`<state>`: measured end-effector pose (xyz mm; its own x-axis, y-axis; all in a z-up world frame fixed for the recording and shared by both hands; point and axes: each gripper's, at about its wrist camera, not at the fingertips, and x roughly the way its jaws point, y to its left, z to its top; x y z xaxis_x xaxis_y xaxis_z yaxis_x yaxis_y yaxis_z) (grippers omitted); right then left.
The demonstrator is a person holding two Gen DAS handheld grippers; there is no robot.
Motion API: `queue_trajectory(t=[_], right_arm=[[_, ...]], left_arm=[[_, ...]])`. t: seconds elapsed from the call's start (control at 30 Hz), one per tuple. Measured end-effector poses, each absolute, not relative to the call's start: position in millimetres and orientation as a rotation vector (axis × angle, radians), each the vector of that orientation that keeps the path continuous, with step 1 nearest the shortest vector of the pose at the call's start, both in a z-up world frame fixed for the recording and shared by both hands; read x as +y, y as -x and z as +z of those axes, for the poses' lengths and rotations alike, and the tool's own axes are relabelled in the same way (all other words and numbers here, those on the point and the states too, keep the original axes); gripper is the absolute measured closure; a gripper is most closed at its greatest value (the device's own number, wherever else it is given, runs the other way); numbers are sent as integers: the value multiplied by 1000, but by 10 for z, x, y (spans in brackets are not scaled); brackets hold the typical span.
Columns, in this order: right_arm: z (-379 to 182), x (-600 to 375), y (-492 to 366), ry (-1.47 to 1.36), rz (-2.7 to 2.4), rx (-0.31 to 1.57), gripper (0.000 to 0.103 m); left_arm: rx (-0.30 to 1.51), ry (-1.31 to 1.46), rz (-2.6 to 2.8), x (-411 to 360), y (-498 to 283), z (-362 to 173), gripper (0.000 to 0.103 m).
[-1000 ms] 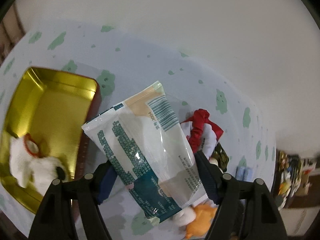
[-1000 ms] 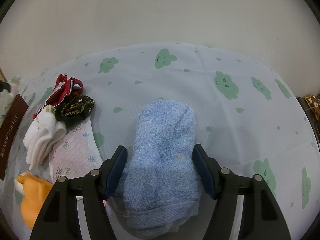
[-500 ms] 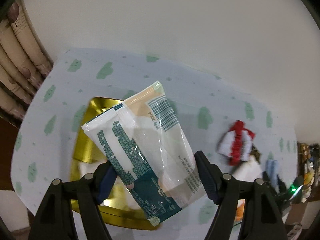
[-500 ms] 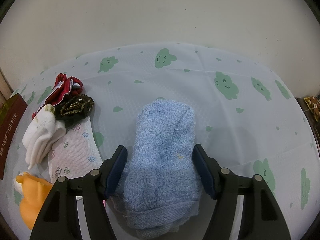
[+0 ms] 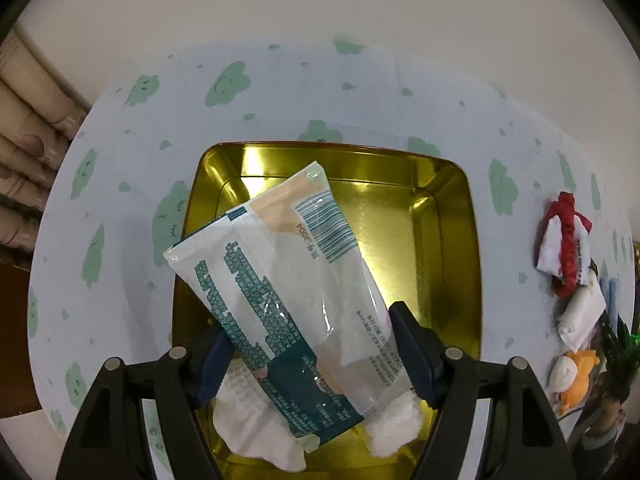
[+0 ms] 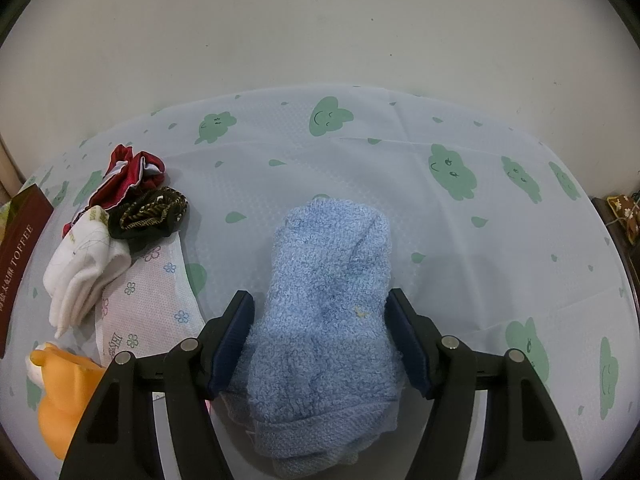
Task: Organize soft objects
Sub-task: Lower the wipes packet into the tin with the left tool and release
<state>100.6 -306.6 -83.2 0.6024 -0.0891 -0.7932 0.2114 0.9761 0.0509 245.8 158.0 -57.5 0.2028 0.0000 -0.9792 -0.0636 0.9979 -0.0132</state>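
My left gripper (image 5: 308, 332) is shut on a white and teal plastic packet (image 5: 280, 280) with a barcode, held tilted above a gold tin (image 5: 472, 260). White fluffy pieces (image 5: 256, 428) lie in the tin's near end, partly hidden by the packet. In the right wrist view a rolled blue towel (image 6: 332, 280) fills the gap of my right gripper (image 6: 322, 328). Both pads rest against the towel's sides. The towel's far end lies on the cloud-print tablecloth (image 6: 440, 220).
Left of the towel lies a pile: a red cloth (image 6: 128, 176), a dark scrunchie (image 6: 150, 212), white socks (image 6: 84, 268), a floral white pack (image 6: 144, 304) and an orange toy (image 6: 60, 392). A brown toffee box (image 6: 20, 248) stands at the far left. A wall backs the table.
My left gripper carried the packet sideways from above the pile to above the gold tin, which now sits centred beneath it. The right gripper and the towel have not moved.
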Motion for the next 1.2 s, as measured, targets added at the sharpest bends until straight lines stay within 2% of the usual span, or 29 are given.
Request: queue_trajectory(t=[0.57, 1.2], right_arm=[[-835, -3064, -1006, -139, -176, 910, 38], [-837, -3058, -1007, -130, -179, 912, 38]], left_arm=[[1331, 45, 23, 1558, -2431, -614, 24], [1372, 56, -73, 1627, -2444, -609, 21]])
